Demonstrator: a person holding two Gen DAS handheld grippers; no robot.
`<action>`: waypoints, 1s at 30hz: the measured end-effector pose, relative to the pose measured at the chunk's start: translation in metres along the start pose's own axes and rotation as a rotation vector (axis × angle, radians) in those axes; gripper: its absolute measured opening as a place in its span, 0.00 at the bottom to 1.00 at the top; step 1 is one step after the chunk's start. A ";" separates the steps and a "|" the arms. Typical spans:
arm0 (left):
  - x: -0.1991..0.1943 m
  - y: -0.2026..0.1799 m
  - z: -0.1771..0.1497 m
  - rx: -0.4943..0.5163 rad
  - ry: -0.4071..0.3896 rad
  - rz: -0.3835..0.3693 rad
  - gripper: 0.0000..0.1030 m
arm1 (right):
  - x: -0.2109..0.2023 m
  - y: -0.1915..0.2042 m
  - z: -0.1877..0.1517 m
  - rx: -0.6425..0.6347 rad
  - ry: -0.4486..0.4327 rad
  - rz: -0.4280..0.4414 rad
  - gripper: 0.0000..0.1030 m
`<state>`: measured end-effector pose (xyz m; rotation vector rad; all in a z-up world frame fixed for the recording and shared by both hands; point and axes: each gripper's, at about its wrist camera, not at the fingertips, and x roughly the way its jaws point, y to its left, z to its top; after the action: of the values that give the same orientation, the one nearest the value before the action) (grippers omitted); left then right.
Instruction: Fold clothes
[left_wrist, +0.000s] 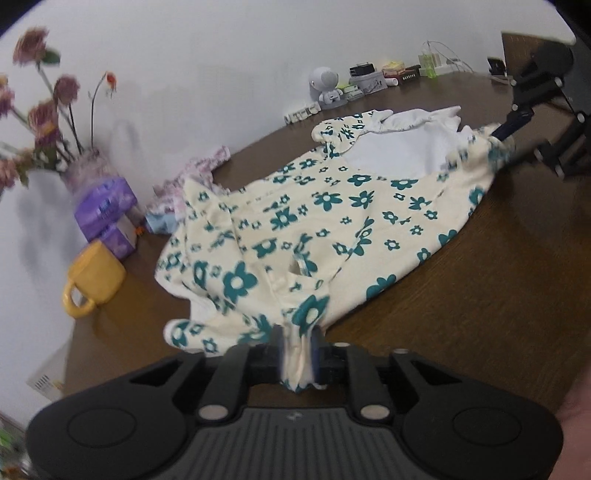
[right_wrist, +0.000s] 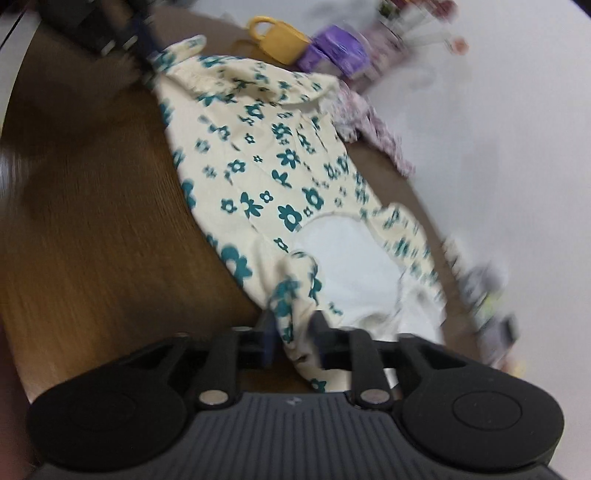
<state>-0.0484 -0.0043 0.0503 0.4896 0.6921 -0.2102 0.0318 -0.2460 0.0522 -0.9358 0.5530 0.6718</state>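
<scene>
— Cream cotton garment with teal flower print (left_wrist: 332, 221), where does it sit?

— Spread across the dark brown wooden surface (left_wrist: 480, 295), stretched between the two grippers. Its white lining shows at the neck opening, at the end nearer the right gripper.

— And the left gripper (left_wrist: 297, 347)?

— Its jaws are clenched on a bunched edge of the garment; the cloth is pinched between the blue pads (left_wrist: 277, 345) and hangs out below them.

— The right gripper (right_wrist: 293, 332)?

— Jaws clamped on the garment too, at a gathered fold beside the white lining. In the left wrist view that gripper shows at the far end of the cloth, gripping its corner.

— What else is on the surface?

— A yellow ceramic mug (left_wrist: 94, 278) near the garment's left side, purple tissue packs (left_wrist: 105, 212) behind it, a vase of pink flowers (left_wrist: 44, 122) against the white wall, a pink patterned cloth (left_wrist: 192, 177) touching the garment's far edge, and a small white astronaut figure (left_wrist: 327, 88) among blurred clutter further back.
</scene>
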 end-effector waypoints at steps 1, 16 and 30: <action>-0.004 0.006 -0.001 -0.024 -0.005 -0.020 0.32 | -0.004 -0.008 -0.003 0.079 -0.005 0.038 0.49; 0.014 0.099 0.028 -0.374 -0.009 -0.046 0.64 | 0.056 -0.159 -0.089 1.048 0.051 0.102 0.60; 0.076 0.103 0.029 -0.383 0.136 -0.146 0.39 | 0.095 -0.165 -0.074 1.008 0.198 0.124 0.13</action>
<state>0.0604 0.0686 0.0574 0.0873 0.8794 -0.1765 0.2055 -0.3529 0.0398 -0.0146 0.9993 0.3234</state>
